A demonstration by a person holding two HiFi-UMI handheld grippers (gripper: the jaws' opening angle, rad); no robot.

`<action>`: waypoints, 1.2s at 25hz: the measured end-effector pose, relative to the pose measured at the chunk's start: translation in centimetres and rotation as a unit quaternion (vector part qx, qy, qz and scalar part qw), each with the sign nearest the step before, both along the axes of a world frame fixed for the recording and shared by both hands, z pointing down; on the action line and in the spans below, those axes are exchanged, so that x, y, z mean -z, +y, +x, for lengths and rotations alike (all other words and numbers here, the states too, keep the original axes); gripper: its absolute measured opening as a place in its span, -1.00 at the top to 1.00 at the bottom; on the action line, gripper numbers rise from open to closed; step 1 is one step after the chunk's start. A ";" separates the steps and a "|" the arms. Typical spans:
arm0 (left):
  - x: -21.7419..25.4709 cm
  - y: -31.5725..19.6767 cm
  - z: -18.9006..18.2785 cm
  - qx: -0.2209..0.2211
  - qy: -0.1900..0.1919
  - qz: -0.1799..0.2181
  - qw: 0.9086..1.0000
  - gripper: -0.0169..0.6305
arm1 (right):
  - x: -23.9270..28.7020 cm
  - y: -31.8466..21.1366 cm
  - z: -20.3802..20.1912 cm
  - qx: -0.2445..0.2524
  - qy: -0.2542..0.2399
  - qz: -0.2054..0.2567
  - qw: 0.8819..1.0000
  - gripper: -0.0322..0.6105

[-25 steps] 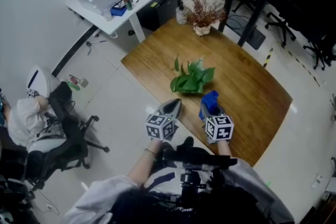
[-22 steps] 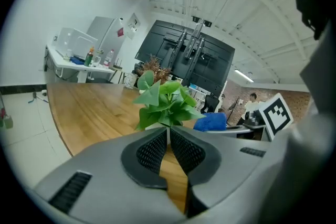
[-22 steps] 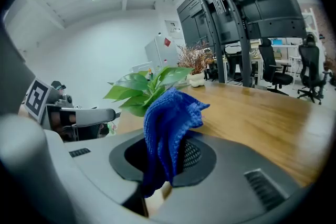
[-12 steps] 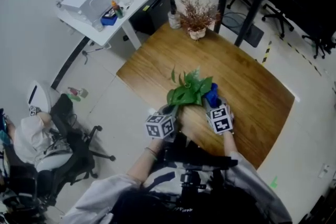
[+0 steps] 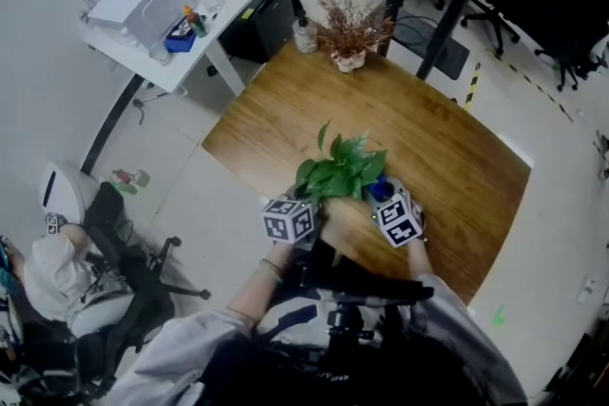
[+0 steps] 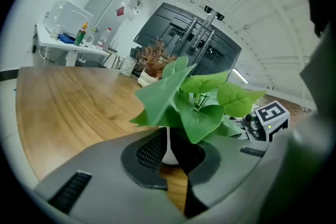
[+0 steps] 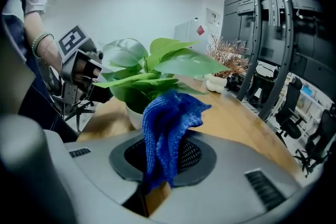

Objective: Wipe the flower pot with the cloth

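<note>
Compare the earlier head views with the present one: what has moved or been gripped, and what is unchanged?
Both grippers moved forward to the plant. The left gripper now holds the pot between its jaws; the right gripper brought the cloth up beside the plant. Unchanged: the cloth stays pinched in the right gripper, and the plant stands where it was.

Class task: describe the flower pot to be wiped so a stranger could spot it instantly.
On the wooden table, look at the near edge. The white pot holds broad green leaves; the other pot, at the far corner, holds dry reddish twigs.
</note>
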State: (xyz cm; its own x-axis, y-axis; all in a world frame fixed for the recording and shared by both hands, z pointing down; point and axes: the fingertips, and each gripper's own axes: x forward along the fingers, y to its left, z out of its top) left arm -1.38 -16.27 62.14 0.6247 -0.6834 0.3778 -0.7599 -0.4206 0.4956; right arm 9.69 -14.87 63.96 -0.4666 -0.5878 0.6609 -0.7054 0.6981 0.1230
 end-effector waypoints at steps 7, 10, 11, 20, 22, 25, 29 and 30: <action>-0.2 -2.4 -0.8 -0.002 0.004 0.000 1.000 0.93 | -1.2 1.4 -1.7 0.017 0.035 -0.017 0.999 0.64; -0.5 -2.8 -0.8 -0.007 0.000 -0.003 1.000 0.93 | -2.2 2.2 -2.2 0.030 0.062 -0.029 0.997 0.64; -0.6 -2.9 -0.8 -0.009 -0.002 -0.004 1.000 0.93 | -2.4 2.3 -2.4 0.032 0.066 -0.033 0.997 0.64; -1.0 -3.7 -0.9 -0.017 -0.010 -0.002 1.000 0.93 | -3.1 1.6 -3.4 0.042 0.082 -0.063 0.994 0.64; -1.0 -3.6 -1.0 -0.016 -0.009 -0.003 1.000 0.93 | -3.1 1.6 -3.3 0.041 0.075 -0.068 0.994 0.64; -0.9 -3.1 -0.7 -0.019 -0.007 -0.002 1.000 0.93 | -3.5 2.1 -2.0 0.023 0.056 -0.078 0.995 0.64; -0.8 -2.4 -0.5 -0.020 -0.003 0.001 1.000 0.93 | -2.6 1.0 1.0 -0.007 0.056 -0.075 0.996 0.64; -0.7 -2.3 -0.5 -0.020 -0.003 0.001 1.000 0.93 | -2.2 0.5 1.6 -0.012 0.057 -0.071 0.996 0.64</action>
